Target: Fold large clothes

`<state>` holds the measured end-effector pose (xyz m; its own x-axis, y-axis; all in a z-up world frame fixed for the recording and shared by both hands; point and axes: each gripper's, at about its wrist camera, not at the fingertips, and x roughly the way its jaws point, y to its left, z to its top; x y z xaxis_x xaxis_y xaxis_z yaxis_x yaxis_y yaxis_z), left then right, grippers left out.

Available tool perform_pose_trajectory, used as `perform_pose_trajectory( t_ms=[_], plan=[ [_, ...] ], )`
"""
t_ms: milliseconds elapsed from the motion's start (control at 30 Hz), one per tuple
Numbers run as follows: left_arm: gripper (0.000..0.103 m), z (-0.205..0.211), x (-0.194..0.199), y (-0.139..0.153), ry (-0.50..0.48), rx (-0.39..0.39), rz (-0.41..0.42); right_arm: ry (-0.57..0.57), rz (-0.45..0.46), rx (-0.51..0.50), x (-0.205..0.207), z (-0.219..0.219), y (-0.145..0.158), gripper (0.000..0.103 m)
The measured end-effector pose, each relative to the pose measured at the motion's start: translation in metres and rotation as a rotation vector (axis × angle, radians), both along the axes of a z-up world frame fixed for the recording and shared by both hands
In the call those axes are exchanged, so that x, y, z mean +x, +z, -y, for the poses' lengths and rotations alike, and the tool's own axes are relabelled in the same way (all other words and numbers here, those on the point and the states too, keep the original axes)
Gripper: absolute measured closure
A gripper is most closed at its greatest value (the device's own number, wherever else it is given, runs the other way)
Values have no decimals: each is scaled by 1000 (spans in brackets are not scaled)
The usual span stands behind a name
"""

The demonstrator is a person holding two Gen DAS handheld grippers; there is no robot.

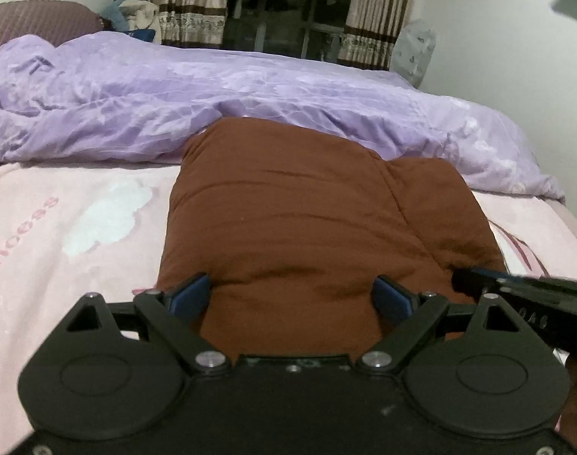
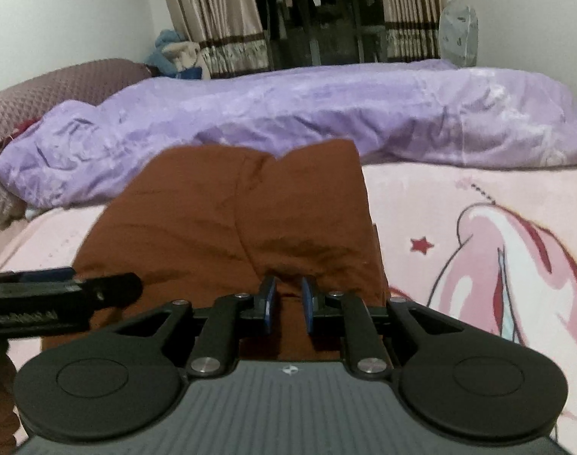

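Observation:
A brown garment (image 1: 307, 208) lies folded into a thick block on a pink blanket (image 1: 79, 246). My left gripper (image 1: 292, 295) stands wide open over its near part; brown cloth bulges between the blue pads (image 1: 191, 295), which do not clamp it. In the right wrist view the same garment (image 2: 220, 220) fills the middle. My right gripper (image 2: 288, 299) is nearly closed, pinching a small ridge of brown cloth between its pads at the garment's near right part. The left gripper's tip (image 2: 132, 288) shows side-on at the left, the right gripper's tip (image 1: 459, 278) at the right.
A crumpled purple duvet (image 1: 212, 87) runs across the bed just behind the garment. Behind it are a maroon pillow (image 1: 34, 22), striped curtains (image 1: 189, 0) and a covered fan (image 1: 413, 49). The pink blanket (image 2: 459, 208) spreads to either side of the garment.

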<state>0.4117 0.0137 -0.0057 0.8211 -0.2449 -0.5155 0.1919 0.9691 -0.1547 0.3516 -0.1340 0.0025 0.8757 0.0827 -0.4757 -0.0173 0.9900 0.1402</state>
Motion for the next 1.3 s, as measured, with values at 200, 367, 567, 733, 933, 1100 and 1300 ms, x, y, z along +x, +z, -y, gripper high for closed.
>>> perform_pose_trajectory(
  t_ms=[200, 367, 567, 733, 933, 1100, 1300],
  plan=[
    [11, -6, 4, -2, -3, 2, -3, 1, 1, -4, -1, -1, -4, 85],
    [10, -1, -16, 12, 4, 34, 29, 4, 28, 3, -16, -2, 6, 84],
    [10, -8, -66, 21, 19, 34, 75, 9, 109, -17, -67, -6, 24, 83],
    [10, -8, -92, 9, -8, 2, 56, 7, 99, -2, -86, -2, 17, 82],
    [10, -1, -73, -23, -4, 11, -58, -5, 26, -5, -72, 1, -10, 83],
    [5, -1, -67, -32, 8, 4, -58, -8, 13, 35, -66, 6, -25, 85],
    [6, 3, -71, -28, 15, 37, -62, -13, 12, 34, -68, 4, -24, 85]
  ],
)
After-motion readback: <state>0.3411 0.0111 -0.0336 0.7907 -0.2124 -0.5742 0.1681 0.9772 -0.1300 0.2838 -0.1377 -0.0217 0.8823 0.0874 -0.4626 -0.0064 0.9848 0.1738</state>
